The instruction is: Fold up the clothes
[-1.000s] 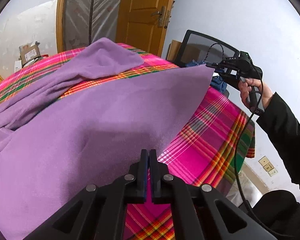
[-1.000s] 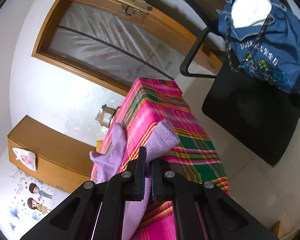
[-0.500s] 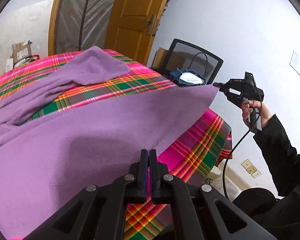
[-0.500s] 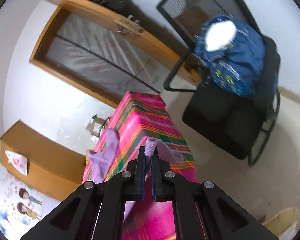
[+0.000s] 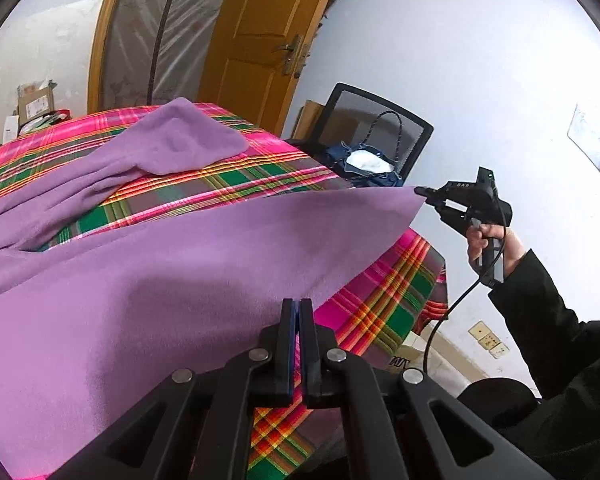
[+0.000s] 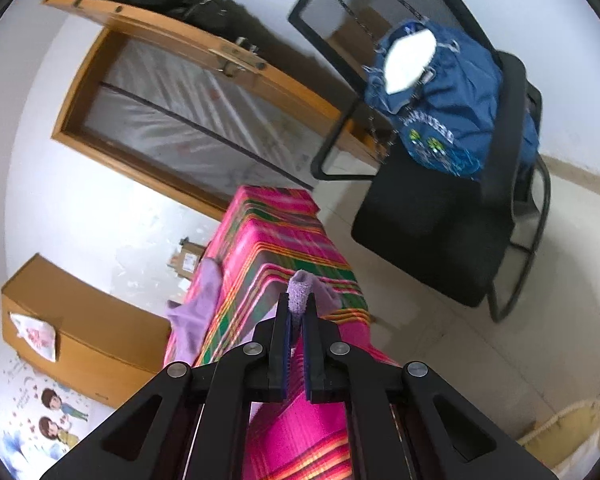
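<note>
Plaid tablecloth (image 5: 260, 176) under soft, fuzzy purple garment (image 5: 180, 264).

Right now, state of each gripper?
Left gripper: closed on the purple garment's near edge.
Right gripper: closed on a corner of the same garment, stretched taut.

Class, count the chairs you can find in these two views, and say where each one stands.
1: a black mesh-back chair beyond the table's far corner, near the wooden door, with a blue bag on it. Others may be hidden.
</note>
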Tool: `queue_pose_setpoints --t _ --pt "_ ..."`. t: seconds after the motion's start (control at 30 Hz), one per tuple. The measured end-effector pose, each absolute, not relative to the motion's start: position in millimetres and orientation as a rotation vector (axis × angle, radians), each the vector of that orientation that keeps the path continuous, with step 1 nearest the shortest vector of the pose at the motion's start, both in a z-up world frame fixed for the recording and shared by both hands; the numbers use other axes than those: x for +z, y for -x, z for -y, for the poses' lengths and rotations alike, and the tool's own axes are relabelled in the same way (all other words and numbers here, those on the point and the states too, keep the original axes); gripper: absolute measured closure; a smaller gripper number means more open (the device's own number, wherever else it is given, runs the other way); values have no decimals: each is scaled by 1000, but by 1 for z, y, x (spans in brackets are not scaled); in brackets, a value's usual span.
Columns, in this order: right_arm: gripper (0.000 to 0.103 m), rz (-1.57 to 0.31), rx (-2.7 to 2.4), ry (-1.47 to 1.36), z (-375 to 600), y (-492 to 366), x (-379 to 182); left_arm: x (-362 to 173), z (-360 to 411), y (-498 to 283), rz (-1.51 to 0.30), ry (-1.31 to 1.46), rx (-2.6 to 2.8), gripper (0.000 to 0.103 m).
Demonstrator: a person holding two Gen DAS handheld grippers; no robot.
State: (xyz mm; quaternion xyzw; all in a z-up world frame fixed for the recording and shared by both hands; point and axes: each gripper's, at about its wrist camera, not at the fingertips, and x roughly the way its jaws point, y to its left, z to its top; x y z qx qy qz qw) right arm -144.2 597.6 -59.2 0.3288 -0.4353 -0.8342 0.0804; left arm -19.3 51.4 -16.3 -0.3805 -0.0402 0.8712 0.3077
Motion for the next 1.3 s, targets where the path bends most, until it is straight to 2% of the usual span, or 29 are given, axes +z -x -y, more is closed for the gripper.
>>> queue_pose_setpoints --t 0.13,0.2,0.3,0.33,0.4,0.47,0.5,0.7,0.87,0.9,0.97,1.0,1.07,1.13,1.3 --pt "92 1404 -2418 -1231 -607 140 -99 -34 -54 21 108 1085 2247 102" --pt "86 1461 -2428 -1245 -616 131 -109 -35 -52 18 117 1089 2220 102" --pt "69 1465 -2508 -1210 -630 127 -102 -26 -45 15 171 1044 2191 102" --pt "62 1453 -2518 -1176 -633 130 -97 -23 -43 15 173 1032 2200 102" --pt "61 1384 -2497 -1147 -632 146 -88 -19 -41 18 181 1019 2222 102" --pt "49 1284 -2449 -1153 -628 168 -83 -20 -40 23 199 1034 2238 102" --pt "49 1230 -2419 -1175 -622 181 -83 -22 -40 26 209 1050 2244 102" --pt "49 910 -2207 -1297 -574 242 -85 -32 -41 30 213 1105 2256 102" --pt "50 695 -2135 -1330 -535 255 -81 -35 -39 33 214 1124 2265 102" --pt "54 668 -2138 -1334 -531 256 -81 -36 -39 33 213 1127 2266 102" --pt "77 651 -2139 -1313 -527 256 -78 -37 -39 34 210 1133 2267 102" --pt "79 626 -2165 -1298 -525 254 -75 -37 -39 34 210 1135 2267 102" --pt "93 573 -2224 -1273 -523 249 -66 -38 -40 34 209 1140 2266 102" --pt "96 554 -2268 -1247 -524 245 -59 -39 -40 35 209 1144 2266 102" --pt "96 530 -2375 -1124 -521 243 -33 -39 -39 34 211 1144 2273 102"
